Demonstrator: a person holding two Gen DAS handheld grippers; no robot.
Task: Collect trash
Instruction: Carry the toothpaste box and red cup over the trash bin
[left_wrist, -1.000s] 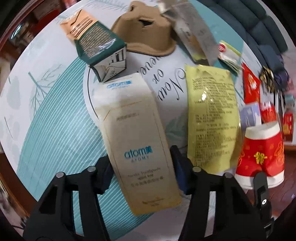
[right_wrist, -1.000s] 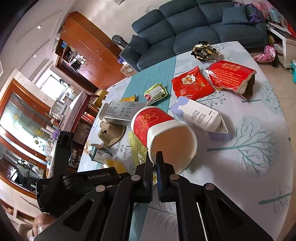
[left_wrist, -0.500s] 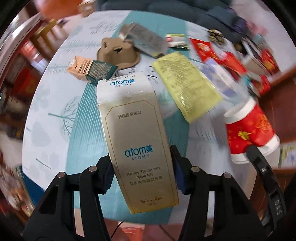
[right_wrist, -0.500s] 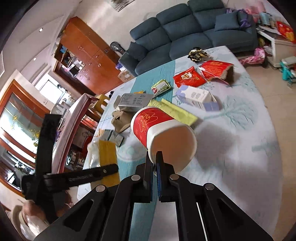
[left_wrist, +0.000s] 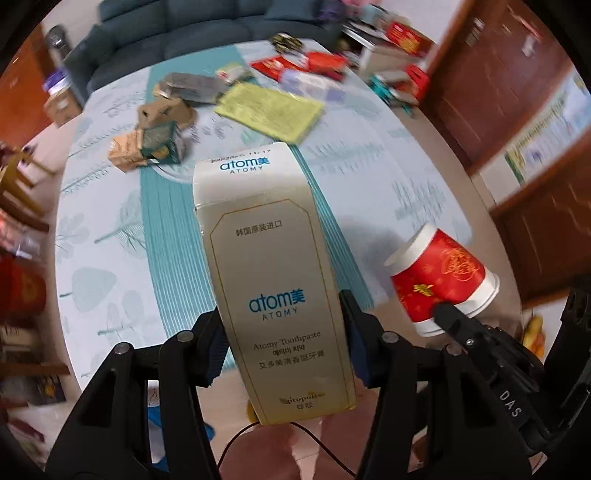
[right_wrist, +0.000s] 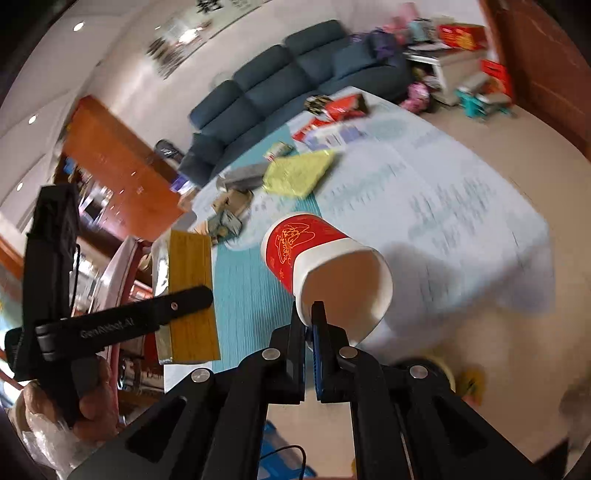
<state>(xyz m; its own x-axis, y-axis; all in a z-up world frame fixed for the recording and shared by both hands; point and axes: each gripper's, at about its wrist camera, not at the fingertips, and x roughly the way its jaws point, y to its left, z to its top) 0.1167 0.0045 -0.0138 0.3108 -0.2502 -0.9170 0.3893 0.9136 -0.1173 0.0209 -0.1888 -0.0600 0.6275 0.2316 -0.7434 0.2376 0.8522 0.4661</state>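
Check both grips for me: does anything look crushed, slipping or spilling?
Nothing stands out. The left gripper clamps the toothpaste box squarely, with no visible dents. The right gripper pinches the red paper cup by its rim; the cup hangs tilted, looks empty, and nothing is spilling.

left tongs (left_wrist: 282, 332) clamp toothpaste box (left_wrist: 273, 280) | red paper cup (left_wrist: 441, 275) right | table (left_wrist: 110, 236) below
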